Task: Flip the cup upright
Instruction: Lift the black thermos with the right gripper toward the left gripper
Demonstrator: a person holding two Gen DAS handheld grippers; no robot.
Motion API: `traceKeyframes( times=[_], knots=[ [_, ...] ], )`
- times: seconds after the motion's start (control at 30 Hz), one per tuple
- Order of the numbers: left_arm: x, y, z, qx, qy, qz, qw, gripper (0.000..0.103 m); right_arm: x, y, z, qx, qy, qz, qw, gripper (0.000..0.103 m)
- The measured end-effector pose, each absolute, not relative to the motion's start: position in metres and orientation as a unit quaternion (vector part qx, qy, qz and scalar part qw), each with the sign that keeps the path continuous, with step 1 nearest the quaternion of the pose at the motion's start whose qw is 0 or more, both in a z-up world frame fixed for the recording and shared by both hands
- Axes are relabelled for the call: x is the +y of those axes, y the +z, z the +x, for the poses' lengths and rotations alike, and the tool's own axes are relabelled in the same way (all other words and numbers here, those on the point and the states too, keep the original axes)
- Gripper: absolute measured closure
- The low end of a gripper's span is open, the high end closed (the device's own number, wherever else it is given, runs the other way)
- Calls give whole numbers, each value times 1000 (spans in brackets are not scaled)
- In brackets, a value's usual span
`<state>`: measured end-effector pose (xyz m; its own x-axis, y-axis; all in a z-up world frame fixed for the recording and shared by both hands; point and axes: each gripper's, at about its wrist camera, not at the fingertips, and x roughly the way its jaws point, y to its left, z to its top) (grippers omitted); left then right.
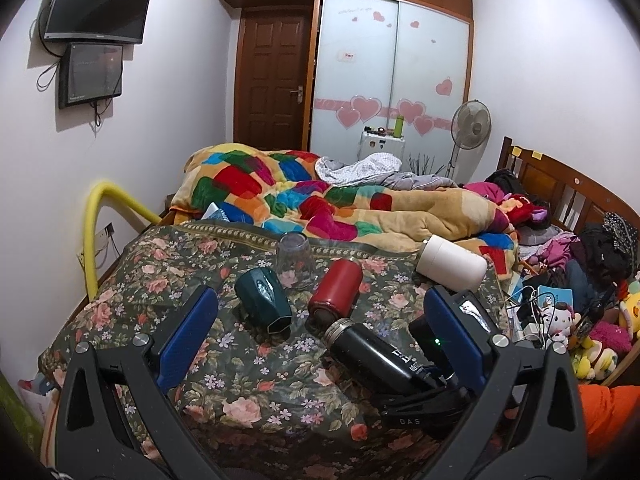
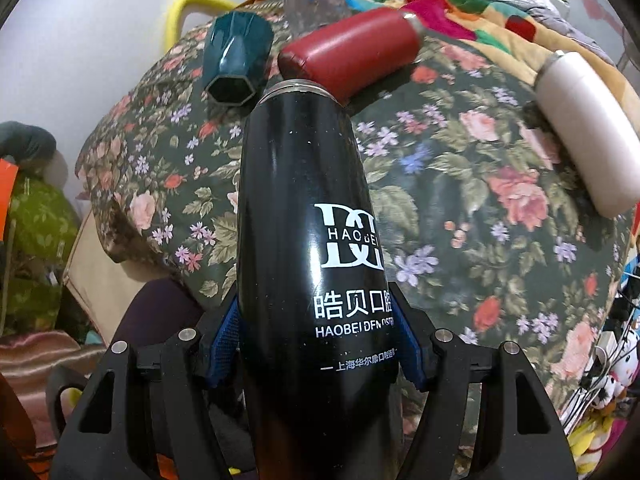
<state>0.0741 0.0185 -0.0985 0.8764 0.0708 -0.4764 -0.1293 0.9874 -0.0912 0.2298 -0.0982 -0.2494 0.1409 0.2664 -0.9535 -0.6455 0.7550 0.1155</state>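
Observation:
A black flask (image 1: 372, 350) with white lettering lies on its side on the floral bedspread (image 1: 256, 372). My right gripper (image 2: 316, 344) is shut on the black flask (image 2: 304, 216) near its base; that gripper also shows in the left wrist view (image 1: 432, 376). My left gripper (image 1: 320, 320) is open and empty, its blue fingers (image 1: 188, 332) wide apart above the bedspread. A red flask (image 1: 336, 292), a teal faceted cup (image 1: 264, 304) and a white flask (image 1: 452, 262) lie on their sides. A clear glass (image 1: 294, 258) stands upside down.
A bright patchwork blanket (image 1: 320, 200) is heaped behind the cups. Plush toys, cables and clothes (image 1: 568, 304) crowd the right side by the wooden headboard (image 1: 560, 188). A yellow padded rail (image 1: 96, 220) stands at the bed's left edge.

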Motion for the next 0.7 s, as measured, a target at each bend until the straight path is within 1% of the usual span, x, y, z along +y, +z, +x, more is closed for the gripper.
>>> traceKeyframes(
  times=[0.53,0.7],
  knots=[
    [18,-122,98,290,63,-63,953,0,-98,-257,247,582,314,-179,729,39],
    [15,-129,109,308,61,-66,947,0,-102,-245,243,584,332,-168,721,39]
  ],
)
